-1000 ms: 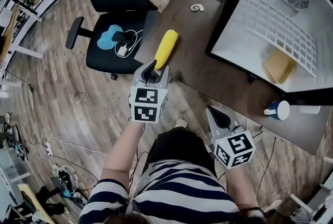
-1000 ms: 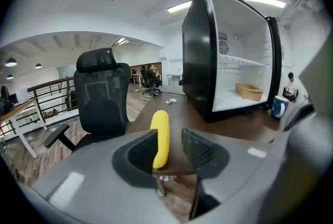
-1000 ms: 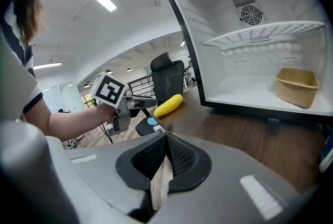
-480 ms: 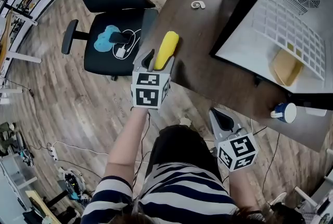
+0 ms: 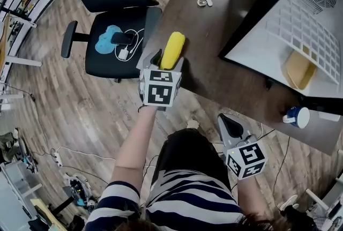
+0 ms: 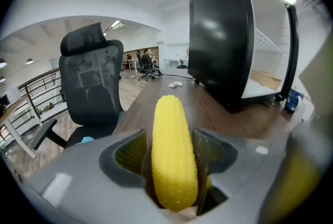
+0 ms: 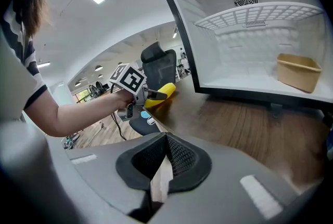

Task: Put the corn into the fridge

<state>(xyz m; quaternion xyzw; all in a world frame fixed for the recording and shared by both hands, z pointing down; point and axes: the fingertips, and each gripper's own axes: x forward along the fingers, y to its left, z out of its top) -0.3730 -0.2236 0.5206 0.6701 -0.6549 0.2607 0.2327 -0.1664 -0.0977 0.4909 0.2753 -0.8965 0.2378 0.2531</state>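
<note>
Nearest to me, the right gripper (image 7: 165, 158) hangs low at my side with its jaws pressed together on nothing; I judge it is parked there because the fridge already stands open and this hand has no part to play. Ahead and to the left, the left gripper (image 5: 165, 64) is clamped on the corn (image 6: 173, 150), both pads bearing on the sides of the cob's lower end. The cob runs lengthwise along the jaws with its tip pointing forward, a hold that should let it go in tip first. The corn sits over the near edge of the desk (image 5: 214, 37), in front of the office chair (image 5: 115, 42); it appears lifted off the wood, though no view settles that. It is well apart from the fridge (image 7: 244, 82), which stands farther along the desk to the right, its open side facing me. Inside, a white wire shelf (image 7: 260, 12) spans the upper part and a tan box (image 7: 297, 73) rests on the floor at the right. The bare floor to the left of the box looks the easier landing place. In my judgement the carry is under way, with the swing rightward and the release yet to come.
</note>
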